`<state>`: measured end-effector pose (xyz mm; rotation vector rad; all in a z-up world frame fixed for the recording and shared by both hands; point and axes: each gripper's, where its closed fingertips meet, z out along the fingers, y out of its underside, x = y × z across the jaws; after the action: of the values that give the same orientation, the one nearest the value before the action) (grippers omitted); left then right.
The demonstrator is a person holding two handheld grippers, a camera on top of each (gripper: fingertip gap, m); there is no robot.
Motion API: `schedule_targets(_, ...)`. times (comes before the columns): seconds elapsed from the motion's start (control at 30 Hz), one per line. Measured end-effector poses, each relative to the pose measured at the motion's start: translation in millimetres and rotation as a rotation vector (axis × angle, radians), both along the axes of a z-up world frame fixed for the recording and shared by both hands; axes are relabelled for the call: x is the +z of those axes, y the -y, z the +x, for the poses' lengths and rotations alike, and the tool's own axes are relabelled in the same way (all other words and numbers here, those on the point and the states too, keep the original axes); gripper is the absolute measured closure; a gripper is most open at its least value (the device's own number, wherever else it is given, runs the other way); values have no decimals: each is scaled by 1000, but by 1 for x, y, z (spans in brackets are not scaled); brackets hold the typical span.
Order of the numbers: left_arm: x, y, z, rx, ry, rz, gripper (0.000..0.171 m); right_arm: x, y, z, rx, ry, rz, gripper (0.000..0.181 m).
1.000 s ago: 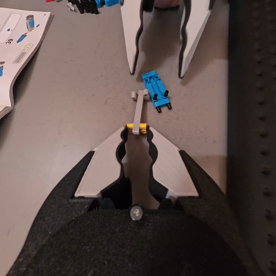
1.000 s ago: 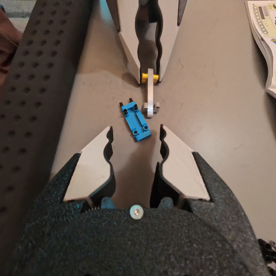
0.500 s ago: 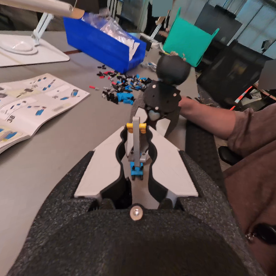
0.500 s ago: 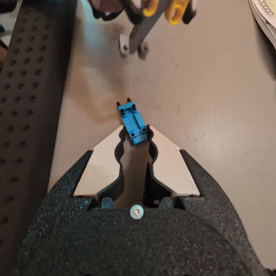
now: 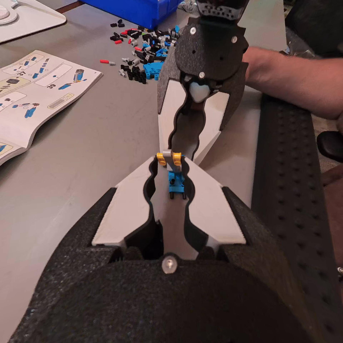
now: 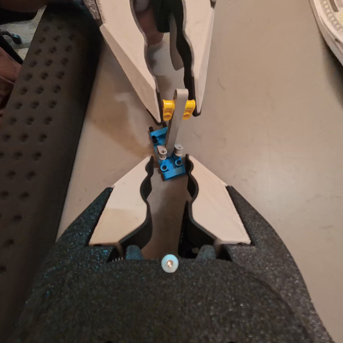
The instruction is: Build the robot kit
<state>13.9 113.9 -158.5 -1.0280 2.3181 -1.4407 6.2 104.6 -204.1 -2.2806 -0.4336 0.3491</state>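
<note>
My left gripper [image 5: 169, 157] is shut on the yellow connectors [image 5: 161, 158] at the top of a grey beam [image 5: 168, 154]; it also shows in the right wrist view [image 6: 178, 115]. The beam [image 6: 175, 122] slants down, and its lower end, with two grey pins [image 6: 162, 152], rests on a blue plate [image 6: 171, 169]. My right gripper [image 6: 168, 157] is shut on that blue plate, which has black pins at its far end. In the left wrist view the blue plate [image 5: 176, 182] sits between my fingers, and the right gripper [image 5: 178, 155] faces me.
An open instruction booklet [image 5: 37, 89] lies at the left. A pile of small black, blue, red and grey parts [image 5: 144, 53] lies before a blue bin [image 5: 141, 9]. A black perforated mat [image 5: 287, 185] runs along the right. A person's forearm [image 5: 287, 78] reaches in. Left tips to right tips: about 5 cm.
The right gripper closed on the blue plate. The left gripper lifted the grey beam off the table, then brought its lower end down onto the blue plate.
</note>
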Motion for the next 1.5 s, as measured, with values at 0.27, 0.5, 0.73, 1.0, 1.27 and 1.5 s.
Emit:
schedule_targets(0.27,2,-1,-1,-20,22,32,147,8,-10,-1,-10,-8,44,155)
schedule_targets(0.5,-6,-9,-14,-95,41,146,147,43,8,13,-19,6,128,157)
schedule_targets(0.73,-39,-10,-18,-117,17,362,147,12,11,18,-14,153,29,164)
schedule_targets(1.0,-34,-10,-24,-140,15,392,147,17,12,12,12,151,44,164)
schedule_targets(1.27,-45,-9,-28,-158,-22,391,147,8,14,9,20,150,1,158)
schedule_targets(1.5,-47,-12,-25,-148,-43,351,143,24,-2,1,-1,107,73,121)
